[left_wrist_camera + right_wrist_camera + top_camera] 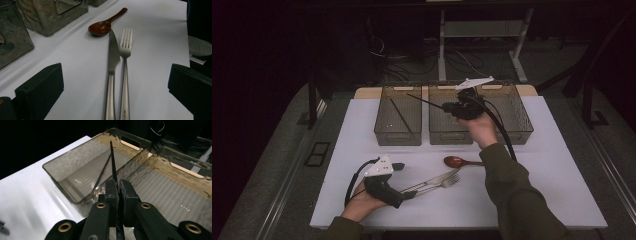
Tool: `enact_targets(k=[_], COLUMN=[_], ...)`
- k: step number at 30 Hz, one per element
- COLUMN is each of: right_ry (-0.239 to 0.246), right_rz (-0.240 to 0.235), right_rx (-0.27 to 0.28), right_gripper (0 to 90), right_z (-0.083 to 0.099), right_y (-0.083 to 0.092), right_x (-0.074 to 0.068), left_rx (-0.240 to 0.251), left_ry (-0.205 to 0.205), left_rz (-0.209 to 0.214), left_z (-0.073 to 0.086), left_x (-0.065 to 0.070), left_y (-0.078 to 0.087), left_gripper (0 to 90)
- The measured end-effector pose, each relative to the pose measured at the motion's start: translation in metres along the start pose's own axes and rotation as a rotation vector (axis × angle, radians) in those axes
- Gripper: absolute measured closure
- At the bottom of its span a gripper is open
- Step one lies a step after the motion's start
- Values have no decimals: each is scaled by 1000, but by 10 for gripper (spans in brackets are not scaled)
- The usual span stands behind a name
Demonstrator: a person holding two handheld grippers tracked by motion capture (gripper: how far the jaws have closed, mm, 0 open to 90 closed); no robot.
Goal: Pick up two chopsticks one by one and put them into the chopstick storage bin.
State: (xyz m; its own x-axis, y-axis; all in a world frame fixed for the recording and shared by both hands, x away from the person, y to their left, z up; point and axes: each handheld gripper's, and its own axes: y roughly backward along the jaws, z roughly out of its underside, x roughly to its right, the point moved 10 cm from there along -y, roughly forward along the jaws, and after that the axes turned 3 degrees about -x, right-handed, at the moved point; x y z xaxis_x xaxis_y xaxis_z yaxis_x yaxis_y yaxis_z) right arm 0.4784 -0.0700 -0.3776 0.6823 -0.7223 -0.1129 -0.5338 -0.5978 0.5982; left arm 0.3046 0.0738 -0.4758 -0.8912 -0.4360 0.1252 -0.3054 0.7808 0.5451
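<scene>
My right gripper (447, 106) (118, 188) is shut on a thin black chopstick (424, 100) (113, 162), held above the two smoky clear bins with its tip over the left bin (398, 138) (57, 160). A second black chopstick (401, 115) (101, 176) lies slanted inside that bin. My left gripper (404, 180) (115, 90) rests low on the white table near the front, jaws wide open on either side of the handles of a steel knife (434, 180) (113, 57) and fork (447, 183) (125, 50), touching neither. A brown wooden spoon (455, 161) (101, 27) lies just beyond them.
The right bin (522, 125) (185, 170) stands beside the left one at the back of the white table (362, 125). Dark floor, cables and a desk frame (482, 30) lie beyond the table's far edge.
</scene>
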Motion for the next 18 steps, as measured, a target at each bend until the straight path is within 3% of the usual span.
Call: enact_targets(k=[18], right_ry=[-4], right_rz=[46], right_rx=[-119], right_gripper=[858], right_z=[-15], right_y=[-94], right_x=[-21], left_rx=[11], left_ry=[-12], left_rz=[6], left_z=[-2], left_x=[0], left_y=[2], left_gripper=[0])
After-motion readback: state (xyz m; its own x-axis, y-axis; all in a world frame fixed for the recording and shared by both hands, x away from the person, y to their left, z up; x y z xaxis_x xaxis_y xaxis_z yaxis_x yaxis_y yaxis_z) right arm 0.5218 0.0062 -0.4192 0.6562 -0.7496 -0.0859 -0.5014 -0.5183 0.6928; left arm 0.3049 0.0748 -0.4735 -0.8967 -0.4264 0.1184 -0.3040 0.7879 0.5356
